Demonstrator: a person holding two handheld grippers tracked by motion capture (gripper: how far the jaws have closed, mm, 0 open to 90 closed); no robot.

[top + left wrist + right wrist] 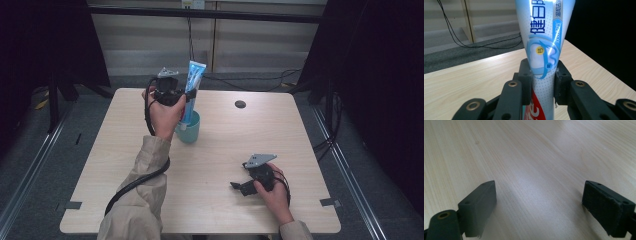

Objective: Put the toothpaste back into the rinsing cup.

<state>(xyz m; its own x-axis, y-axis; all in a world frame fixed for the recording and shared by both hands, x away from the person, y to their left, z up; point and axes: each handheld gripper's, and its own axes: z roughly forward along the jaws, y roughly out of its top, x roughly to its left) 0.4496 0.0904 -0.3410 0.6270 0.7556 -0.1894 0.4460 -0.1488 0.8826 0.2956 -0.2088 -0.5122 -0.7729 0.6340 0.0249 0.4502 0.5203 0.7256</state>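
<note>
**Teal cup, tube gripped**

Teal and round, the cup (189, 129) stands on the pale wood-grain table (225, 150), holding a blue-and-white toothpaste tube (192, 85) upright, cap down. The left gripper (543, 83) has its black jaws closed against the tube's soft sides. The right gripper (540, 205) rests low over bare tabletop, jaws spread wide, holding nothing.

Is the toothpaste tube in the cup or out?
In: the tube stands upright with its lower end inside the cup, while the left gripper is shut on its middle.
</note>
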